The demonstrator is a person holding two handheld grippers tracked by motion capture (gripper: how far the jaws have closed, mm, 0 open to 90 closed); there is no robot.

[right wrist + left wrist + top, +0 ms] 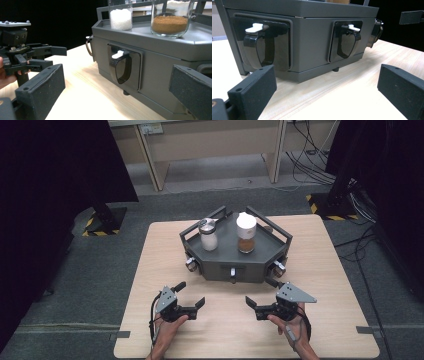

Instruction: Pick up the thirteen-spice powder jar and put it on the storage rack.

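While both tools rest wide open and empty on the counter (150, 270), the left tool (191, 295) and right tool (259, 293) flank the front of the dark grey box (235, 262), which sits mid-counter toward the far side. It looks rigid and fairly heavy, likely metal or hard plastic, so it should not flex. The glossy latch handles (347, 43) on its faces, each with a white tab (256, 27), seem the natural places to take hold, though smooth and perhaps slippery. On top stand two glass jars, one of white grains (121, 17), one of brown powder (170, 24): fragile and easily tipped. No readable writing appears.
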